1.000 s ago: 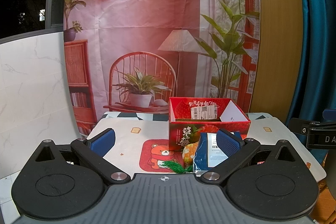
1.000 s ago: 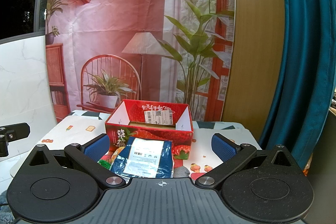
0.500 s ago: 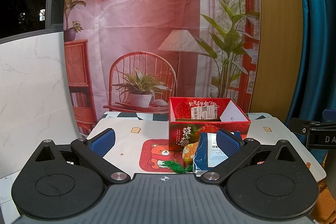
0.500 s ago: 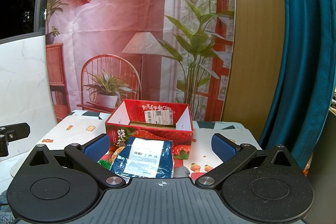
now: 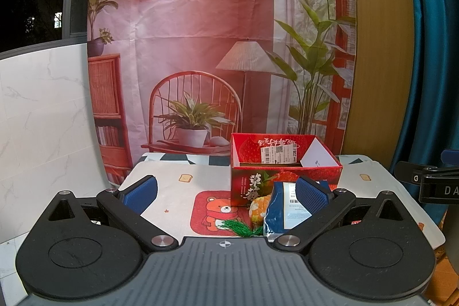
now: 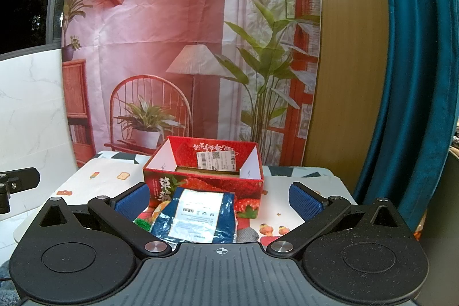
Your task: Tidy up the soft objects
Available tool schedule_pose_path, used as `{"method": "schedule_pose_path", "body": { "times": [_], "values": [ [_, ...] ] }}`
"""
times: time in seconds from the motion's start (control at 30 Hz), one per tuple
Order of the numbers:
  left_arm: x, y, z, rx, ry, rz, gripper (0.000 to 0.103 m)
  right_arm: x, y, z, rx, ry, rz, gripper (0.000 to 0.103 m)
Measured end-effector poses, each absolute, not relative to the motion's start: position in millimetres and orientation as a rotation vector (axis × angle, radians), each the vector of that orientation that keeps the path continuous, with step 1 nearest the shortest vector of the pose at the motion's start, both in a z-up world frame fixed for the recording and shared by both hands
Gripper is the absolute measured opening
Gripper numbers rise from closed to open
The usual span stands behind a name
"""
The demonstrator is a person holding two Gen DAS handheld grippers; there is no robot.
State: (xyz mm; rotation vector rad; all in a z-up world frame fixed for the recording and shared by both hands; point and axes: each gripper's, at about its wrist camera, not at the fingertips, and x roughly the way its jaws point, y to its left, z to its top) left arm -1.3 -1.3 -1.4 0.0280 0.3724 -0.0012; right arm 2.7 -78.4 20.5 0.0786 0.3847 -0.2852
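The red box (image 6: 206,185) looks like printed cardboard with a slight sheen and plain white inner walls; a paper label sits on its back wall. At 6 o'clock of it, the blue packet (image 6: 198,220) is crinkled glossy plastic film. The bench (image 5: 178,185) wears a matt printed cloth. Each hand-held gripper (image 6: 219,198) is matt black plastic with textured blue pads (image 6: 305,201) and shiny metal pivots. The teal curtain (image 6: 416,76) looks velvety.

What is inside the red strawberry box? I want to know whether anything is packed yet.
The red strawberry box is open. Its white side walls and a barcode label on the back wall show. The front wall hides most of the floor.
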Motion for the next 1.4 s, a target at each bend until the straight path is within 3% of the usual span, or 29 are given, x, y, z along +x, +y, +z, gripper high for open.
{"method": "schedule_pose_path", "body": {
  "times": [0.5,0.73,0.93,1.23,1.4],
  "values": [
    [-0.1,-0.8,-2.2,0.029,0.372,-0.016,0.103,4.1,-79.8,15.4,0.107,0.375,-0.27,0.103],
    [22.4,10.2,-16.8,0.026,0.368,0.055,0.103,9.0,-109.8,-3.0,0.248,0.236,-0.168,0.103],
    [57.6,18.7,-52.0,0.026,0.426,0.06,0.103,29.3,-124.0,-37.9,0.282,0.206,-0.166,0.103],
    [102.6,13.5,-130.4,0.017,0.608,-0.083,0.103,69.4,-118.9,-112.2,0.253,0.396,-0.153,0.103],
    [111.0,12.8,-164.9,0.01,0.668,-0.125,0.094,78.3,-109.7,-149.9,0.203,0.443,-0.124,0.099]
  ]
}}
